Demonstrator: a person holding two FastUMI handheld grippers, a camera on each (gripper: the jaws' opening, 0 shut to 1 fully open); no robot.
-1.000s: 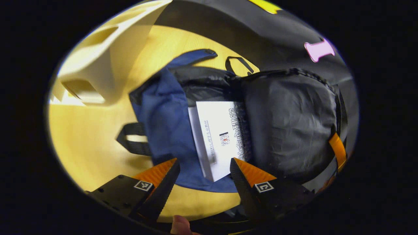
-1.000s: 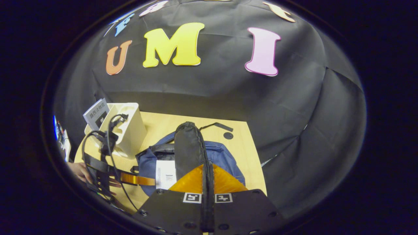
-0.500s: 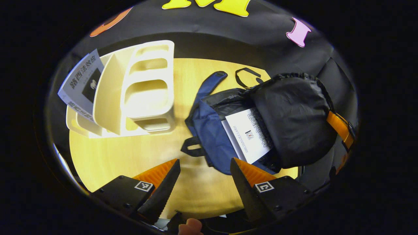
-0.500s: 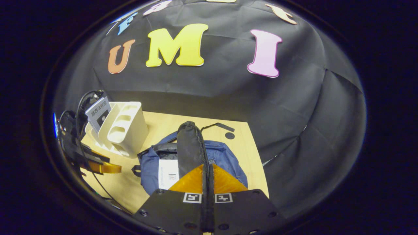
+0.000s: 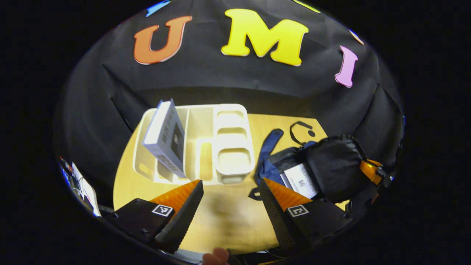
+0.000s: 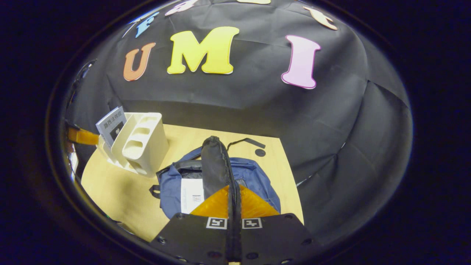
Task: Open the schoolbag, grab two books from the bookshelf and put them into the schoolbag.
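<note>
One white book (image 5: 301, 180) sits in your blue schoolbag (image 6: 254, 176); one grey book (image 5: 164, 138) leans in the cream bookshelf (image 5: 220, 147); your left gripper (image 5: 230, 200) gapes empty; your right gripper (image 6: 233, 195) pinches the black flap (image 6: 213, 162).

Schoolbag (image 6: 254, 176): blue, flat on table, black flap raised, white book (image 6: 192, 195) lying inside. Bookshelf (image 5: 206, 147): cream, upright beside bag, grey book (image 5: 163, 138) leaning in end slot.
</note>
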